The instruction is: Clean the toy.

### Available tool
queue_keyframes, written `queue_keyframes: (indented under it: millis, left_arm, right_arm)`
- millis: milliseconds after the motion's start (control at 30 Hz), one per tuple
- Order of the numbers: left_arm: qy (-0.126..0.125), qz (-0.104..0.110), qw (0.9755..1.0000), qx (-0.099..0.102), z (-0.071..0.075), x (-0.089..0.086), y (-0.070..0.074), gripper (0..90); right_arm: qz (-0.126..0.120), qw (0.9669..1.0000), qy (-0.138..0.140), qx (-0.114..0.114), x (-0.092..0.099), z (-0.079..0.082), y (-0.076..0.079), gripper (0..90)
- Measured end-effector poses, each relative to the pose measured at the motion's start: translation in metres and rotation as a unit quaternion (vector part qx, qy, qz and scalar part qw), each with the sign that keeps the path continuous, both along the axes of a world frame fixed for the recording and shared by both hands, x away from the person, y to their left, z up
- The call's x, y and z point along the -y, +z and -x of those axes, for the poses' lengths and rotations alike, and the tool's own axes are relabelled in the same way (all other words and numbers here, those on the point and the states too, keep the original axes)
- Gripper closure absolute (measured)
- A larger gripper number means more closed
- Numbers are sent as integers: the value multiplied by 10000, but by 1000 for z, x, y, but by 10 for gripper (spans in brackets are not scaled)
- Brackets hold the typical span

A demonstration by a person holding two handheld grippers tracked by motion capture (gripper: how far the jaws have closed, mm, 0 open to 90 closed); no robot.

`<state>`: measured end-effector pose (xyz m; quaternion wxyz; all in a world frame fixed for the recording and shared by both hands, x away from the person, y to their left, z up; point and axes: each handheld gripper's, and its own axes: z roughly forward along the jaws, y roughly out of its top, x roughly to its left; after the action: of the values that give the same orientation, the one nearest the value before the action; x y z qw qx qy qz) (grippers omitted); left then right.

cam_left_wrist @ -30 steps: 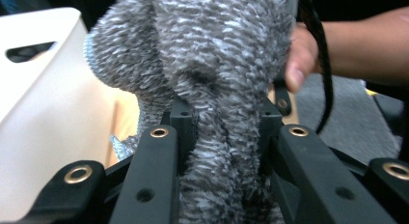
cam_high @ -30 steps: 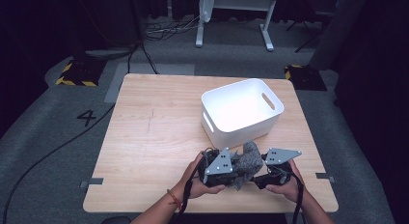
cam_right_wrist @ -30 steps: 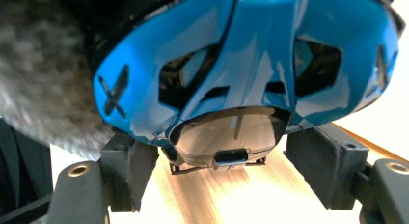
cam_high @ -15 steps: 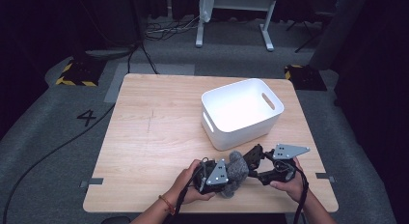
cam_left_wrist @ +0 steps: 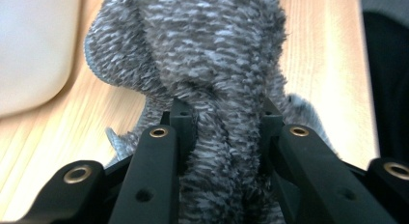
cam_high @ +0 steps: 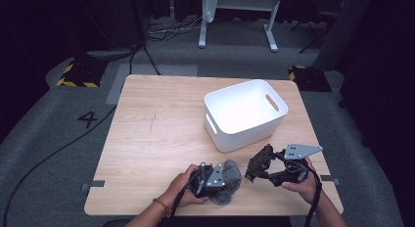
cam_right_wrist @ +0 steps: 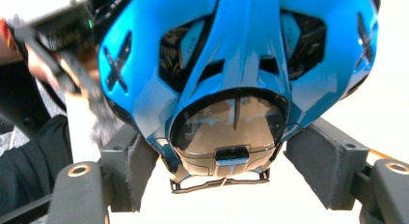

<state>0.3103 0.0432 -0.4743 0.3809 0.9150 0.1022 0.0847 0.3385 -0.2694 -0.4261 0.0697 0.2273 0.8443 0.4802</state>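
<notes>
From above, the left gripper [cam_high: 221,182] has sunk to the pale wooden worktop [cam_high: 161,139], parted from the right gripper [cam_high: 266,168]. Its own view shows the jaws pinching the fuzzy grey plush cloth [cam_left_wrist: 212,64] between them. In the right gripper view, the jaws clasp the glossy blue-and-black plastic shell [cam_right_wrist: 231,55], so it looks pulled free.

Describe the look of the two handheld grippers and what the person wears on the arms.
Both are black two-jaw tools. The left gripper and the right gripper each carry a grey three-cornered plate on top and trail a black cable. In the gripper views the jaws are black bars with brass-coloured rivets, the right pair with dark pads. The left wrist has a thin reddish band; the forearms are unsleeved.
</notes>
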Motion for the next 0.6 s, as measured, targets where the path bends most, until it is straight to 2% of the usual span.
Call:
queue_keyframes:
  millis: [67,133,200,300,433,600]
  left_arm:
    - [70,275,9994,-182,-1,-14,1,702]
    - [153,513,9980,-335,-2,-26,1,700]
    - [223,610,9970,-418,-2,-33,-1,700]
    - [216,533,9975,-403,-1,-38,0,699]
    - [265,571,9972,-405,-1,-42,-1,698]
    - [274,557,9971,-446,-5,-34,-5,697]
  right_arm:
    - [241,9996,93,-103,0,-1,0,276]
    - [650,9977,167,-31,-7,1,-2,276]
    - [836,9962,213,-88,-15,1,-6,276]
    - [994,9944,344,-83,-30,-1,-10,275]
    - [1164,9919,509,-20,-50,-2,-8,275]
    - [1331,9893,605,44,-68,-3,-9,272]
